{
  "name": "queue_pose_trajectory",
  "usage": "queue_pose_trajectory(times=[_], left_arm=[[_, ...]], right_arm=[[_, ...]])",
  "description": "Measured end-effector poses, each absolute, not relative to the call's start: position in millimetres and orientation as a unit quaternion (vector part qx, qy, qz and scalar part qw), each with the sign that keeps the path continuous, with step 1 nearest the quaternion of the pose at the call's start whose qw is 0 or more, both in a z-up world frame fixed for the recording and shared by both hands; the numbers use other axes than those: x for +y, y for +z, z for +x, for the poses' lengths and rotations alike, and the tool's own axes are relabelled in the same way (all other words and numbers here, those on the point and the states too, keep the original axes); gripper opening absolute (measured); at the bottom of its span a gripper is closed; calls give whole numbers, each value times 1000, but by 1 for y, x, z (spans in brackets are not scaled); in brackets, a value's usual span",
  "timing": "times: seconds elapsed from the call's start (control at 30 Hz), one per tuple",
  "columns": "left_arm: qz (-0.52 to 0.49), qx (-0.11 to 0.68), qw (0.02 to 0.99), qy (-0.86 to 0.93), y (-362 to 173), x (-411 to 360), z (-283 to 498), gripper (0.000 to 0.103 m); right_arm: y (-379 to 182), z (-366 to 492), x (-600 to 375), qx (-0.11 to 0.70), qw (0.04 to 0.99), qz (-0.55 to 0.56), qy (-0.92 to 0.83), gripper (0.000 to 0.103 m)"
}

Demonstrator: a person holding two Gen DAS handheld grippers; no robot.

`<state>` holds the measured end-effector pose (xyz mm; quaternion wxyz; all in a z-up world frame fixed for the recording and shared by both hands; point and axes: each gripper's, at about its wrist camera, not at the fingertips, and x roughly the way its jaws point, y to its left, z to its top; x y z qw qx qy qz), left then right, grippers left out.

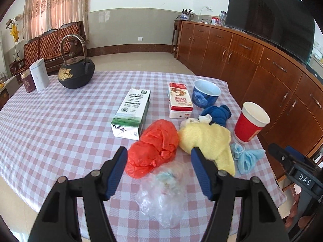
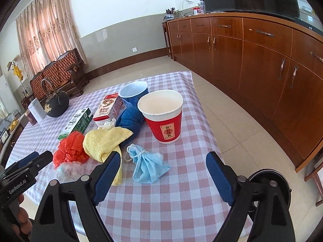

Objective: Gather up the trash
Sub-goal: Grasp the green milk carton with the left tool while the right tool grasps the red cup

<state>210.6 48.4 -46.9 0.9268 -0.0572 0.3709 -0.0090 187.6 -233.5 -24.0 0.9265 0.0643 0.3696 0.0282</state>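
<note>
On the checked tablecloth [image 1: 60,121] lie an orange plastic bag [image 1: 154,147], a clear crumpled plastic bag [image 1: 163,193], a yellow cloth [image 1: 208,139], a blue face mask [image 1: 247,157], a blue cloth [image 1: 219,114], a green-white milk carton [image 1: 133,113], a red-white carton [image 1: 179,99], a red paper cup [image 1: 250,122] and a blue cup [image 1: 206,92]. My left gripper [image 1: 159,151] is open and empty, hovering over the orange and clear bags. My right gripper [image 2: 163,157] is open and empty, just above the face mask [image 2: 148,167], near the red cup [image 2: 163,117].
A black teapot [image 1: 75,70], a white tin [image 1: 39,77] and a maroon tin [image 1: 27,83] stand at the table's far left. A wooden cabinet [image 1: 252,60] with a TV runs along the right. A round dark bin [image 2: 270,183] sits on the floor by the table's right edge.
</note>
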Motion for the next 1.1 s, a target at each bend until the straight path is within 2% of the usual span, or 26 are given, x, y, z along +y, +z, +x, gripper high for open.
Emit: queue_pose_trajectory(times=[0.5, 1.1], left_arm=[[-73, 393, 917, 7, -67, 72, 268, 67], [-52, 403, 913, 36, -82, 82, 311, 67]], right_arm=[[-56, 273, -236, 395, 917, 52, 2, 91], [-77, 309, -229, 405, 913, 56, 6, 91]])
